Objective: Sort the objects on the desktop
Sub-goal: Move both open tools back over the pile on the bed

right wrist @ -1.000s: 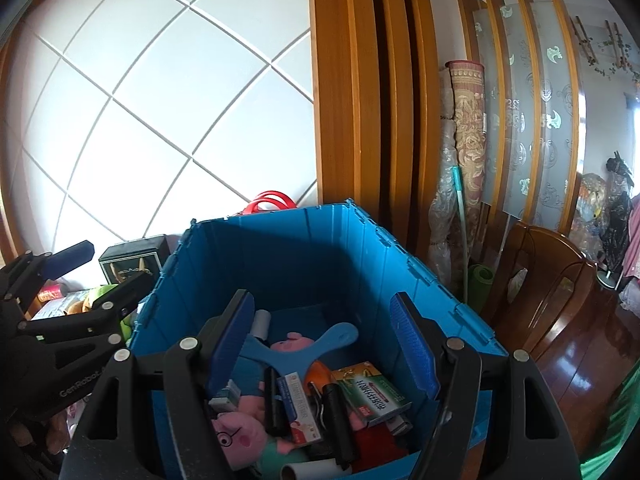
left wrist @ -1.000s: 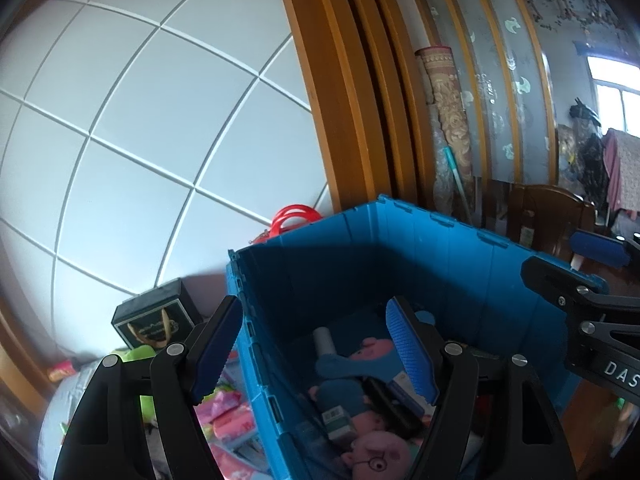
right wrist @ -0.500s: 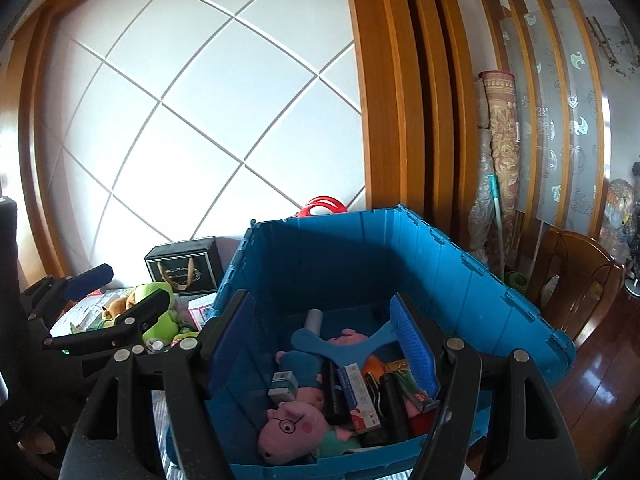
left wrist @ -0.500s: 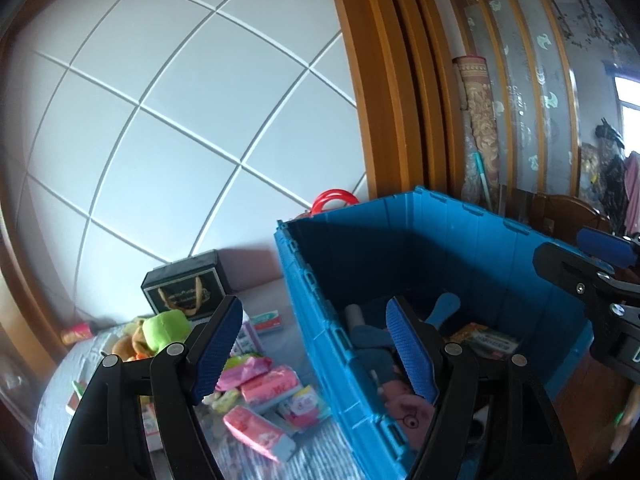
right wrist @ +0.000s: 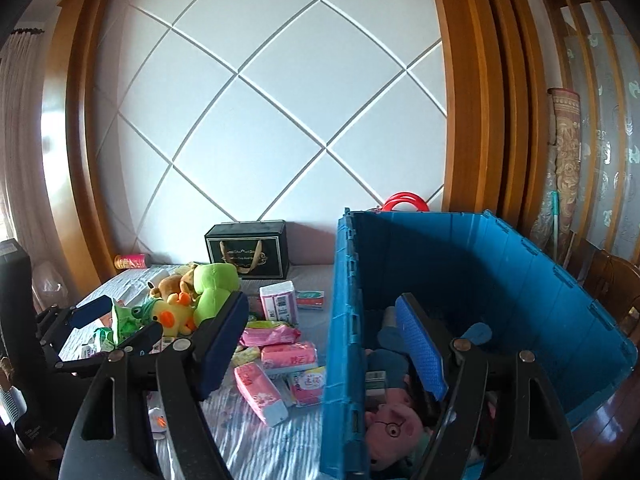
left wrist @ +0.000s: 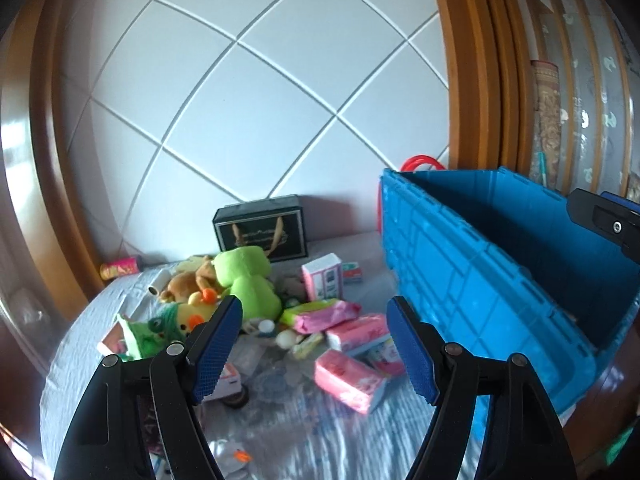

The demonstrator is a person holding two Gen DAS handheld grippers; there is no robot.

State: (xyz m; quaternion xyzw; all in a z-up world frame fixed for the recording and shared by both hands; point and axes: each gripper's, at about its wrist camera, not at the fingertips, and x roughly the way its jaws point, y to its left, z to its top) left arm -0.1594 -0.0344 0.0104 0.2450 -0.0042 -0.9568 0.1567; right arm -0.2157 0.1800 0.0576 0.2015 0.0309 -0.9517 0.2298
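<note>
Tablecloth [left wrist: 280,432], striped, beneath tiled wall [left wrist: 248,112].

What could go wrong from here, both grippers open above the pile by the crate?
1. The pink tissue packs lie overlapped and touching, so the open left gripper may pinch two or nudge neighbours.
2. The blue crate wall stands right beside the pile; a carried item could clip its rim.
3. The open right gripper straddles that wall and could strike it when moving sideways.
</note>
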